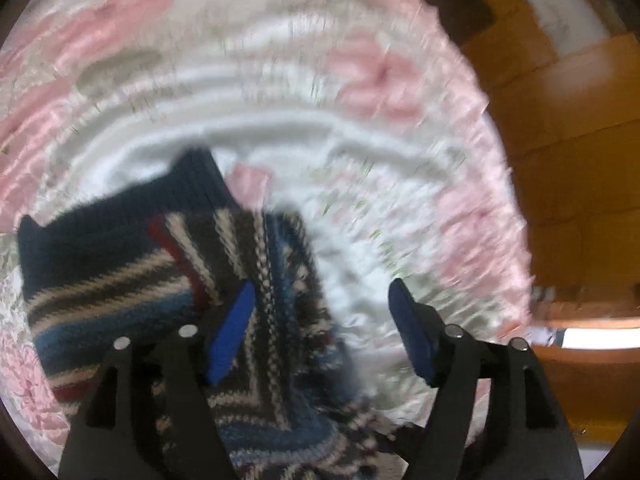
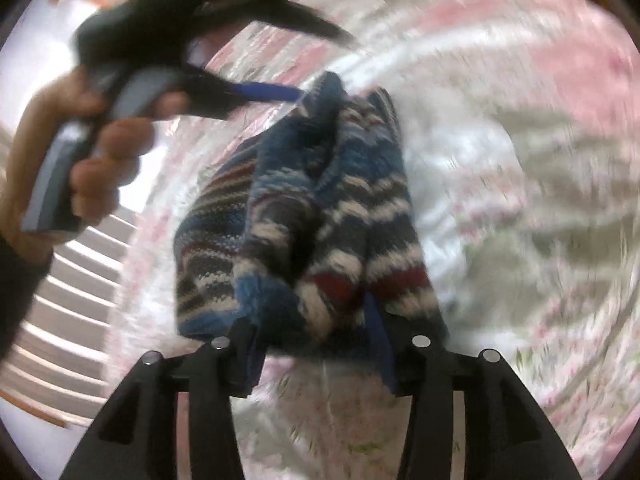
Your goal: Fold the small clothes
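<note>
I see both views smeared by motion blur, so fine detail is lost. My landmark is the striped knit garment (image 1: pixel 168 280), dark blue with cream, red and lighter blue bands, lying on a pink-and-white floral bedspread (image 1: pixel 280 92). In the left wrist view my left gripper (image 1: pixel 324 320) stands spread wide: its blue-padded left finger lies over the garment's patterned middle, while the right finger hangs over bare bedspread just beside the garment's edge, and nothing is pinched between them. A plain dark ribbed edge of the garment sits on its far side from that gripper. Wooden flooring (image 1: pixel 560 140) shows beyond the bedspread's rim, well apart from the garment. In the right wrist view the garment (image 2: pixel 320 208) is bunched in a raised fold, and my right gripper (image 2: pixel 316 344) has the near end of that fold between its fingers; I cannot tell whether they actually pinch the cloth. At the garment's far end the left gripper's blue tip touches it, held by a hand (image 2: pixel 80 152).
</note>
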A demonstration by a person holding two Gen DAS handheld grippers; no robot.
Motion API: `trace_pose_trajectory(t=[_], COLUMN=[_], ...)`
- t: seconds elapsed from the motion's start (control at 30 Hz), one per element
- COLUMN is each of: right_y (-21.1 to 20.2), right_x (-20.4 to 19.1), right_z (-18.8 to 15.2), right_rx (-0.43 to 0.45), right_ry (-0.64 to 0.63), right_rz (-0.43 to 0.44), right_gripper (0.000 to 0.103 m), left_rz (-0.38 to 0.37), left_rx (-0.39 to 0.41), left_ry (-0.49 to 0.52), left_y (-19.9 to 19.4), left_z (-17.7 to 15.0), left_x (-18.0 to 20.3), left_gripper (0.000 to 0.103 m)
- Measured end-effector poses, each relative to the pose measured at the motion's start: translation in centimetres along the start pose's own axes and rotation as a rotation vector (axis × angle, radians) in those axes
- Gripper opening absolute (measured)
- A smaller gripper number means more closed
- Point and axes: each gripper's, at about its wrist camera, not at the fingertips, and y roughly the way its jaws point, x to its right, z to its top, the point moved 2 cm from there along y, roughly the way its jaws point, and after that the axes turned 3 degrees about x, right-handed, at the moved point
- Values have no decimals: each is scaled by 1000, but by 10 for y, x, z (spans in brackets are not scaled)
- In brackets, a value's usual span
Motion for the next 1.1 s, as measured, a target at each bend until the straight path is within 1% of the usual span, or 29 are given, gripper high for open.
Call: trace_pose_trajectory(t=[0.03, 0.13, 0.17, 0.23, 0.27, 0.37, 0.4, 0.47, 0.5, 0.53, 0.57, 0.63, 0.7, 0.77, 0.83, 0.87, 0.93, 0.97, 1.0, 1.07, 1.1], right_y=[-6, -26, -35, -46, -48, -39, -31, -14, 0, 12, 15, 6, -11, -17, -8, -3, 1, -1, -5, -12, -13], right_x=[4, 6, 3, -11, -16, -39, -44, -48, -48, -44, -38, -25, -8, 20, 44, 52, 52, 46, 39, 28, 22], right_z=[0, 3, 7, 16, 20, 31, 34, 39, 40, 42, 43, 48, 52, 47, 37, 32, 32, 36, 44, 60, 71], right_rx=[-9, -27, -27, -39, -48, -81, -98, -128, -180, -239, -259, -256, -236, -250, -287, -299, -310, -311, -302, -278, -266], right_ry=[18, 32, 22, -42, -67, -148, -169, -178, -172, -155, -124, -68, -12, 69, 124, 139, 158, 144, 121, 85, 73], right_rz=[15, 57, 75, 87, 87, 105, 103, 101, 85, 64, 68, 92, 107, 98, 71, 53, 79, 109, 113, 120, 120], right_gripper=[48, 50, 50, 54, 58, 71, 72, 71, 55, 35, 10, 9, 8, 8, 8, 9, 10, 16, 30, 39, 42], left_rz=[-38, -145, -173, -223, -244, -298, -321, -347, -356, -369, -383, -424, -458, -494, -509, -514, -557, -561, -555, -561, -568], left_rx=[40, 115, 132, 154, 162, 175, 186, 192, 203, 208, 209, 208, 204, 199, 192, 193, 176, 163, 152, 124, 115], left_ry=[-24, -80, -89, -85, -97, -145, -183, -239, -270, -297, -319, -340, -329, -332, -348, -358, -390, -401, -402, -414, -425], left_y=[-16, -52, -61, -75, -80, -88, -90, -91, -92, -93, -93, -95, -97, -99, -95, -93, -87, -81, -76, -64, -58], left_z=[1, -9, -17, -39, -54, -85, -97, -112, -120, -126, -131, -139, -143, -147, -149, -150, -149, -150, -150, -152, -154], left_x=[-4, -17, -21, -28, -35, -54, -65, -81, -88, -94, -99, -103, -103, -104, -108, -112, -121, -125, -128, -134, -138], left_gripper=[82, 85, 85, 85, 86, 86, 86, 86, 86, 86, 86, 86, 86, 86, 86, 86, 86, 86, 86, 86, 86])
